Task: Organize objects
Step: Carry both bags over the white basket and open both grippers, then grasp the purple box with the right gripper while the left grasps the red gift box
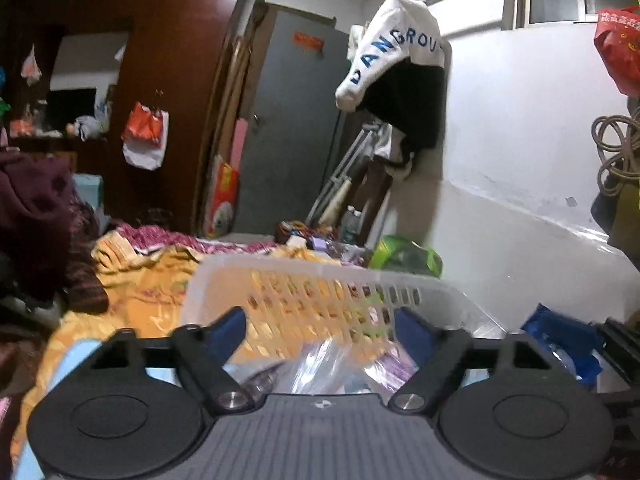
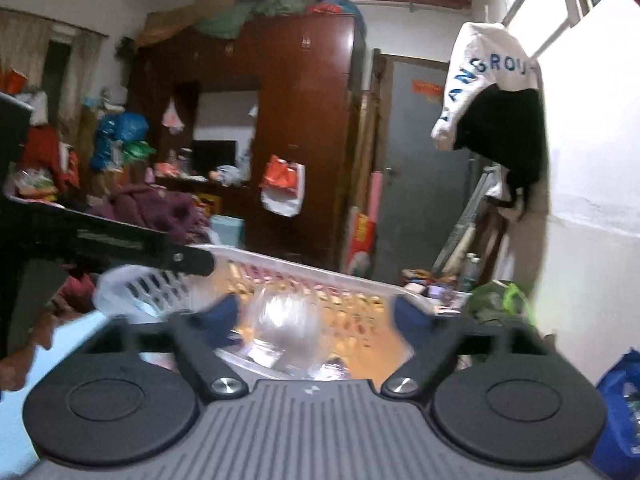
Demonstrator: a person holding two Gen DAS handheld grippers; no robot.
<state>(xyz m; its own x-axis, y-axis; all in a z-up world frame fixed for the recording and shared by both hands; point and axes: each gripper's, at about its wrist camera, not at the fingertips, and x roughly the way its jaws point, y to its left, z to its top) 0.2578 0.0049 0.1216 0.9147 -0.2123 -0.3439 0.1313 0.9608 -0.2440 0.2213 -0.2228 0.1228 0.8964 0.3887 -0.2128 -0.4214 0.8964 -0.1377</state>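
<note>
Both tools gape empty over the white basket (image 1: 320,280); only the right view shows the left tool (image 2: 120,248).

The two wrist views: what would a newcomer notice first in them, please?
First, the white slotted basket just ahead of both open grippers, on an orange bedcover, with clear plastic bags inside it. Next, the white garment with blue letters hanging high by the window on the right wall. Behind stands a dark red wardrobe with bundles piled on top.

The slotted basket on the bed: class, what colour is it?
White, slightly translucent basket; clearest in the left wrist view.
</note>
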